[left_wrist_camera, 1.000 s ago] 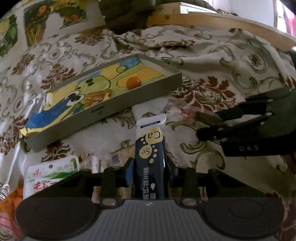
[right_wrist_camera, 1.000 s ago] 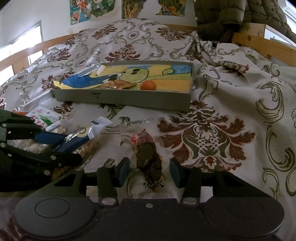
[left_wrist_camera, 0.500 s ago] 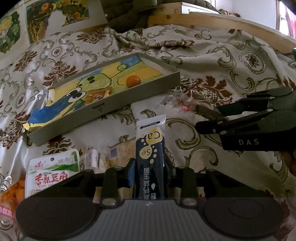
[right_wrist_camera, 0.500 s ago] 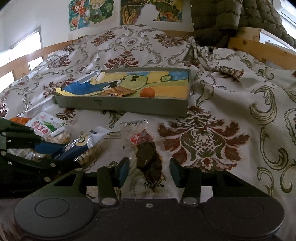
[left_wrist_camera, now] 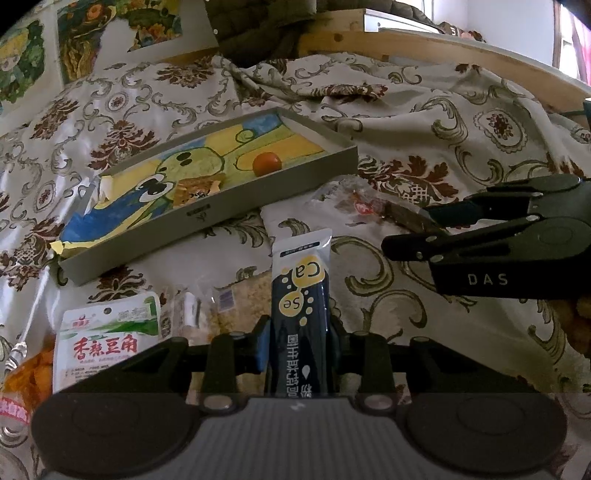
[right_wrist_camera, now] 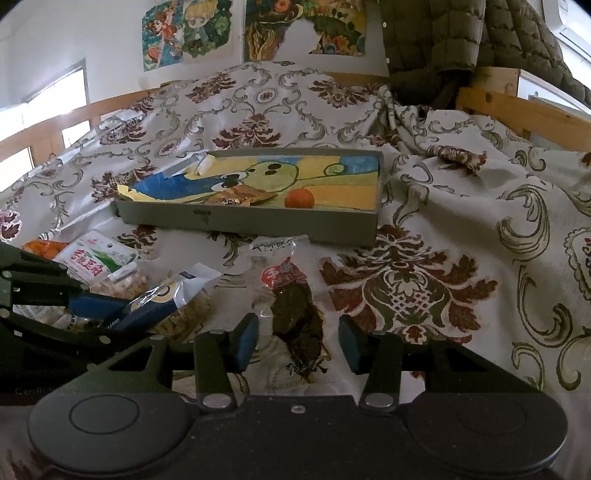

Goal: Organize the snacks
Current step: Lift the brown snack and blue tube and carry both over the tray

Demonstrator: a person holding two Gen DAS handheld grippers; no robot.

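I'm seeing a floral bedspread (right_wrist_camera: 406, 288) rumpled over the bed, a wooden bed rail (right_wrist_camera: 524, 110) along the far edge, cartoon posters (right_wrist_camera: 255, 33) on the wall, and an olive quilted jacket (right_wrist_camera: 443, 40) draped at the far corner.

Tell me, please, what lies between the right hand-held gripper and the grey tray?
In the right wrist view, a clear packet of dark dried snack lies on the bedspread between the open right hand-held gripper and the grey tray.

Black claw (right_wrist_camera: 297, 341), blue pads (right_wrist_camera: 245, 341)
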